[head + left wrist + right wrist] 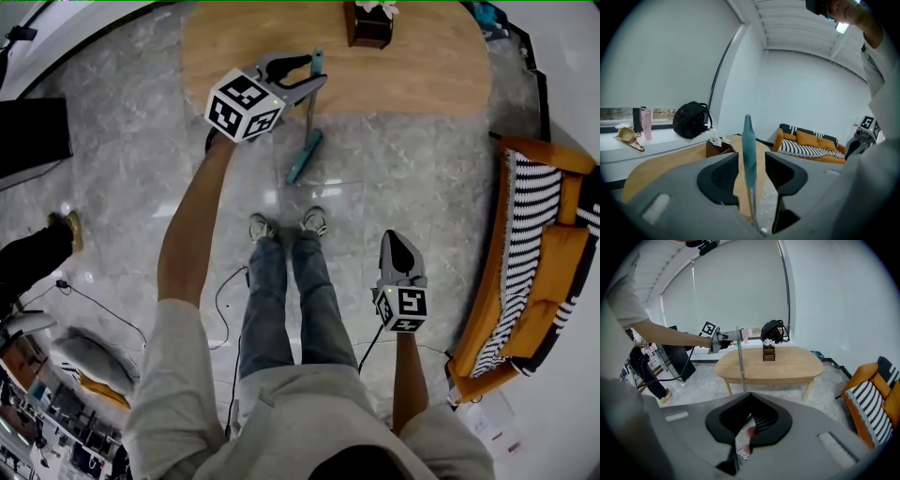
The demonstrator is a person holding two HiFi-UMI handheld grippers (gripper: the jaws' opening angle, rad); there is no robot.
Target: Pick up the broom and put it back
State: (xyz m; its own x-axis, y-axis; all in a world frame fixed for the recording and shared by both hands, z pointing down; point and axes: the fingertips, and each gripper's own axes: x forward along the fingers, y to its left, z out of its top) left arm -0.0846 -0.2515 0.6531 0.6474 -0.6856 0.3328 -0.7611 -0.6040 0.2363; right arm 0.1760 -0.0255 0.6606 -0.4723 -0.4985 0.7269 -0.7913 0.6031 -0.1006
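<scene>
The broom (309,111) stands nearly upright by the wooden table's near edge, with its teal head (305,157) on the marble floor. My left gripper (314,75) reaches out level around the top of the pole. In the left gripper view the teal handle (749,140) rises between the two pads (725,172) with a gap on each side, so the left gripper (751,161) is open. The right gripper view shows the pole (739,364) standing at the left gripper (724,340). My right gripper (399,242) hangs low at my right side, pointing down, shut (750,399) and empty.
The oval wooden table (412,75) carries a brown box with flowers (367,23). An orange sofa with a striped throw (539,253) lines the right wall. A black backpack (691,120) sits on the window ledge. Cables (225,281) trail by my feet. Another person's leg (37,248) shows at left.
</scene>
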